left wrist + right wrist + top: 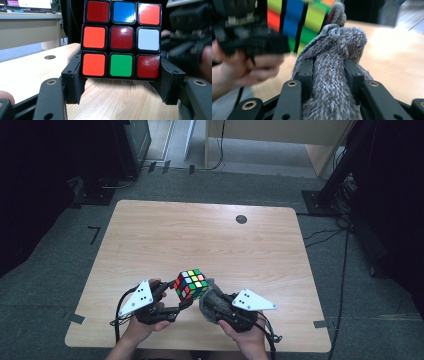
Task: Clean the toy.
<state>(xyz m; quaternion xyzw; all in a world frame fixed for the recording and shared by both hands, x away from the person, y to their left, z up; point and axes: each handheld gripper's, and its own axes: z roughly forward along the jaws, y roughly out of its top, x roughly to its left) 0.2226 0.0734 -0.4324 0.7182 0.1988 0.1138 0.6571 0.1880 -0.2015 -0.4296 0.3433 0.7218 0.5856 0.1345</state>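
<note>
A colourful puzzle cube is held above the near edge of the wooden table. My left gripper is shut on the cube; in the left gripper view its jaws clamp the bottom row of the cube, whose near face shows red, orange, blue, white and green squares. My right gripper is shut on a bunched grey knitted cloth, and the cloth presses against the cube's right side.
A small dark round hole marks the table's far right part. Black stands and cables stand on the grey carpet around the table. A light wooden desk stands beyond it.
</note>
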